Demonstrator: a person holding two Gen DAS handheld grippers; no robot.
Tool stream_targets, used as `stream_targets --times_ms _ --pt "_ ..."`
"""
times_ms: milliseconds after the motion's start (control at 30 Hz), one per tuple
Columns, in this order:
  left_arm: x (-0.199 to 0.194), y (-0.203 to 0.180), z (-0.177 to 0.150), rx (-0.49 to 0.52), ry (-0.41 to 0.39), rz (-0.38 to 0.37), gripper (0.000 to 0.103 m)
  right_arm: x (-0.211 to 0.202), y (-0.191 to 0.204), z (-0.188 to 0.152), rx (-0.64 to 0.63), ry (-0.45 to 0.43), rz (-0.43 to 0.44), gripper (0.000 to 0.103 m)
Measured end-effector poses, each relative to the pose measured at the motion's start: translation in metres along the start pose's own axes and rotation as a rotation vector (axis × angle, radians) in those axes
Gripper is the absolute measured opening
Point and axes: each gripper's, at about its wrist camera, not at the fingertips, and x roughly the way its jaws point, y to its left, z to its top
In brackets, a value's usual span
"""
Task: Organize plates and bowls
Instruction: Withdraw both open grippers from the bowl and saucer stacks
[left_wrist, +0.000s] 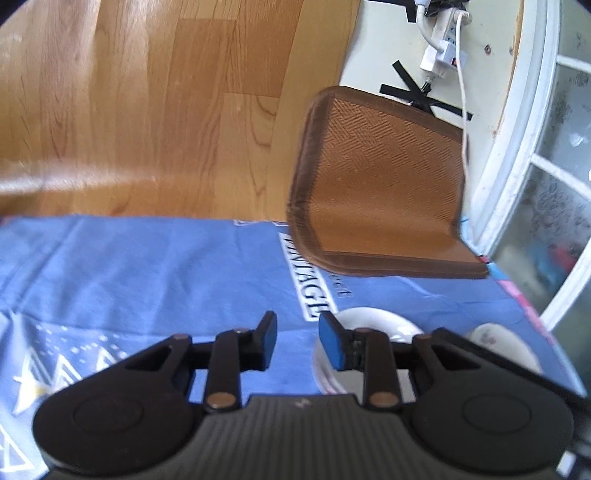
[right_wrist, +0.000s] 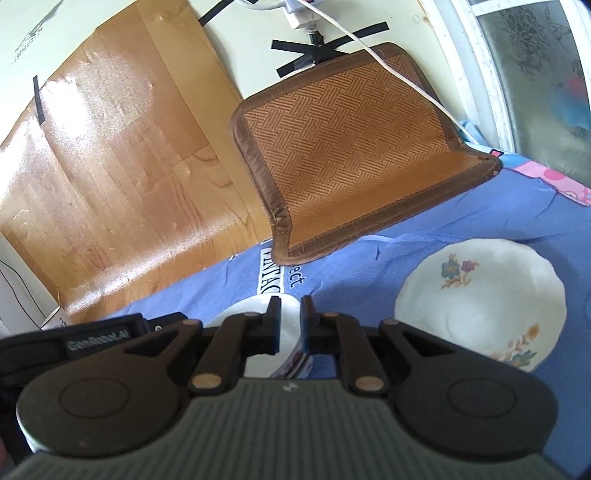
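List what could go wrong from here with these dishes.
1. The right claw sits narrowly parted over the rim of the bowl; a weak pinch could let it slip.
2. The left claw, open and empty, hovers beside the same bowl, near the other gripper; they could bump.
3. The flowered plate rests on soft, wrinkled blue cloth, so stacked dishes may tilt.

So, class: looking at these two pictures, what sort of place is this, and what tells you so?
Probably a room in a home, not a workshop. A printed blue cloth is spread as a work surface, a woven brown mat leans on the wall, and a flowered plate lies on the cloth.
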Motion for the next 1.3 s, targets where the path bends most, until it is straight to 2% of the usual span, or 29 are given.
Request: stream_targets --times_ms 167,233,267,333,567,800,1033,1100,1167,1300 --pt "0.001 0.004 -0.003 0.022 0.006 0.030 0.026 -0.003 0.001 0.000 0.004 0.007 0.007 0.016" --pt "0.000 0.004 -0.005 0.041 0.004 0.040 0.026 -0.005 0.000 -0.001 0.009 0.010 0.010 0.021" --pt "0.000 0.004 -0.006 0.047 0.004 0.042 0.026 -0.007 -0.001 -0.001 0.009 0.012 0.009 0.027" --pt "0.000 0.006 -0.007 0.052 0.006 0.044 0.028 -0.010 -0.003 -0.002 0.012 0.014 0.006 0.031" --pt "-0.002 0.020 -0.015 0.049 0.009 0.061 0.030 -0.021 -0.011 -0.009 0.038 0.031 0.002 0.031" --pt "-0.004 0.041 -0.027 0.032 0.027 0.092 0.032 -0.024 -0.007 -0.025 0.046 0.089 0.029 0.031" --pt "-0.006 0.057 -0.036 0.016 0.038 0.100 0.036 -0.026 0.003 -0.028 0.036 0.100 0.056 0.037" --pt "-0.006 0.060 -0.037 0.012 0.040 0.100 0.039 -0.026 0.004 -0.027 0.039 0.100 0.060 0.043" --pt "-0.006 0.063 -0.038 0.009 0.039 0.104 0.044 -0.026 0.005 -0.028 0.041 0.100 0.059 0.043" --pt "-0.004 0.074 -0.042 -0.009 0.051 0.112 0.047 -0.023 0.009 -0.031 0.038 0.121 0.062 0.044"
